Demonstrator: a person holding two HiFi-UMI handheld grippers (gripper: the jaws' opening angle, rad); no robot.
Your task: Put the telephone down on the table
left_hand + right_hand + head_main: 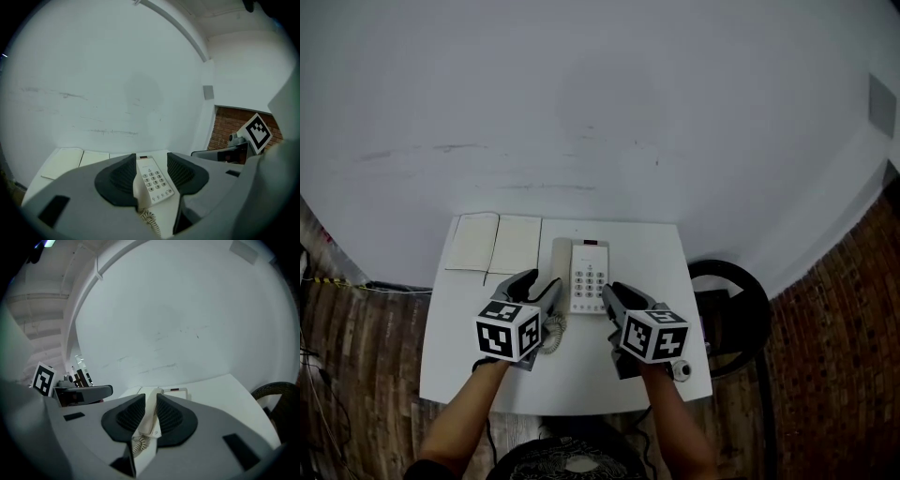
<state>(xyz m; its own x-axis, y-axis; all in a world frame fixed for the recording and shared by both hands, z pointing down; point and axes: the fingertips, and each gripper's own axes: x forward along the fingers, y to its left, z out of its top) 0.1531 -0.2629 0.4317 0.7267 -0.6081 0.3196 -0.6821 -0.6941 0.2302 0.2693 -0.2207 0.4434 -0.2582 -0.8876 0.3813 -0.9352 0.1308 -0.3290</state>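
Note:
A white telephone lies flat in the middle of the small white table, its handset in the cradle on its left side. The coiled cord curls at its near end. My left gripper hovers before the phone, jaws partly apart. In the left gripper view the telephone shows through the gap of the left gripper, untouched. My right gripper hovers at the phone's near right. Its pads stand close together; in the right gripper view the handset shows through the narrow slit of the right gripper.
An open notebook lies at the table's far left corner. A black round seat stands right of the table on a brick-patterned floor. A white wall rises behind the table.

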